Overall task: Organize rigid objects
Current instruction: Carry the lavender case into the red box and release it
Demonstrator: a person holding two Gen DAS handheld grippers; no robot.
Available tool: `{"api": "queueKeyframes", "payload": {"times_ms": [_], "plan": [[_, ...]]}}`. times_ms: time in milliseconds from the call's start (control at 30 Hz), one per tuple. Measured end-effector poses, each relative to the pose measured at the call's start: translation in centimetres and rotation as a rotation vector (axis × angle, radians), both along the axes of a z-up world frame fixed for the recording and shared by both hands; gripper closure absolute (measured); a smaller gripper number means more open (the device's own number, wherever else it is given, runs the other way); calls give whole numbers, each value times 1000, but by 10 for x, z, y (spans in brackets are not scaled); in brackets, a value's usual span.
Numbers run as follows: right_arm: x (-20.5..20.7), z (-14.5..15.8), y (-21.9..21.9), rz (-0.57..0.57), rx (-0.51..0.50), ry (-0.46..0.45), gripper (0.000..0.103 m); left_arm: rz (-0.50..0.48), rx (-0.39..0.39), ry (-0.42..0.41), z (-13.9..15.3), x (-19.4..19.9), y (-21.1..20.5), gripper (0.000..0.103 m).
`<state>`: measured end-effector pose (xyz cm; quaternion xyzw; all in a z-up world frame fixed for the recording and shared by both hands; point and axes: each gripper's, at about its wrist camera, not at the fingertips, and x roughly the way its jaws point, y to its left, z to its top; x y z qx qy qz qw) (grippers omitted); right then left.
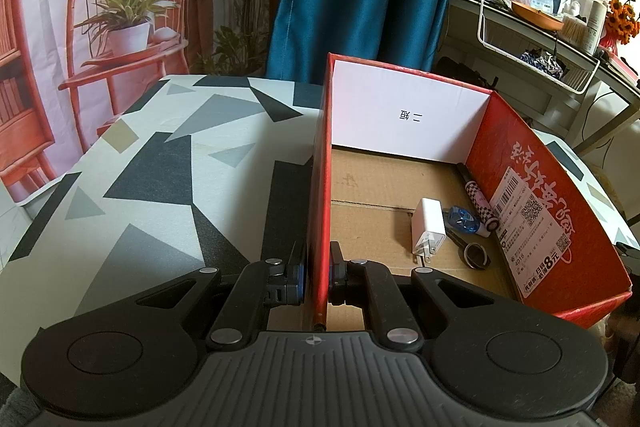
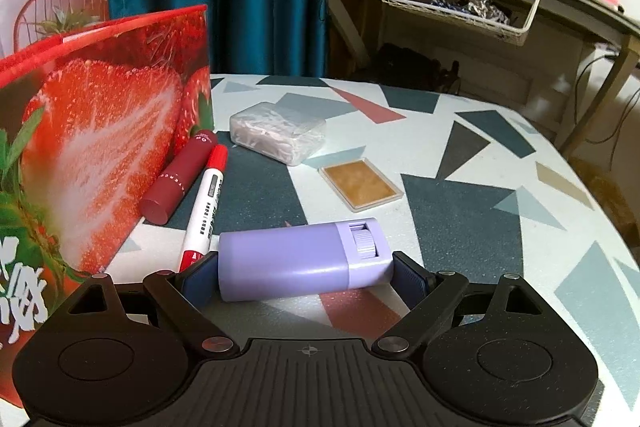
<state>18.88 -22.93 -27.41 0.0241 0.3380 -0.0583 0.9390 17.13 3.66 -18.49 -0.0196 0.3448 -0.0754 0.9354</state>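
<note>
Left wrist view, left gripper (image 1: pixel 318 277) clamped on box wall (image 1: pixel 318 187), right gripper (image 2: pixel 306 277) spread around purple case (image 2: pixel 304 259), contact unclear.

The near wall of a red box (image 1: pixel 318 187) is clamped by the left gripper (image 1: pixel 316 277), one finger at either side. On the cardboard floor, toward two o'clock, a white charger (image 1: pixel 428 227), a blue-capped item (image 1: pixel 464 221), a checkered pen (image 1: pixel 478 201) and a dark ring (image 1: pixel 476 257) are seen.
</note>
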Motion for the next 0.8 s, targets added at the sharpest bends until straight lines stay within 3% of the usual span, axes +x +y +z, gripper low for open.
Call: {"api": "queueKeyframes", "payload": {"times_ms": [167,333,533,667,800], "plan": [[0,11,-15,-34,93,2,17,-2,-4,1,0,0,1,92],[4,55,-20,15,150,-126,17,-2,-3,1,0,0,1,92],[18,114,15,284,1,-249,17,-2,-4,1,0,0,1,92],[34,126,45,473,-120,-230,17,-2,-2,1,0,0,1,92],[45,129,71,590,-223,-216,17,-4,-4,2,0,0,2,92]]}}
